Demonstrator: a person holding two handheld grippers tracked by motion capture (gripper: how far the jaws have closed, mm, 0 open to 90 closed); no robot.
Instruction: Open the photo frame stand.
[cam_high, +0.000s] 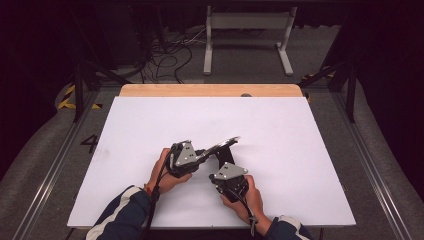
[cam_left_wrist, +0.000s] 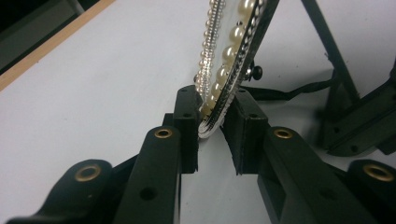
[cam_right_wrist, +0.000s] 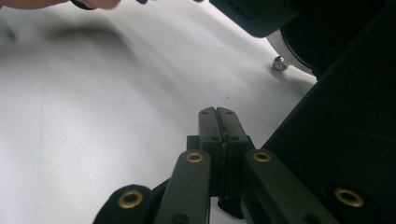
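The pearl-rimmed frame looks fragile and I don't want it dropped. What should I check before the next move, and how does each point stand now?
1. Left gripper clamped on the pearl-rimmed frame: ok, both jaws press its lower edge.
2. Depth of that grip: not ok, the jaws catch just the rim.
3. Right gripper free to help: ok, jaws shut together with nothing visible between them.
4. Frame's black stand unobstructed: cannot tell, it runs close by the right gripper.
5. Landing room on the white table: ok, bare surface around both hands.
6. Frame clear of the table: cannot tell.
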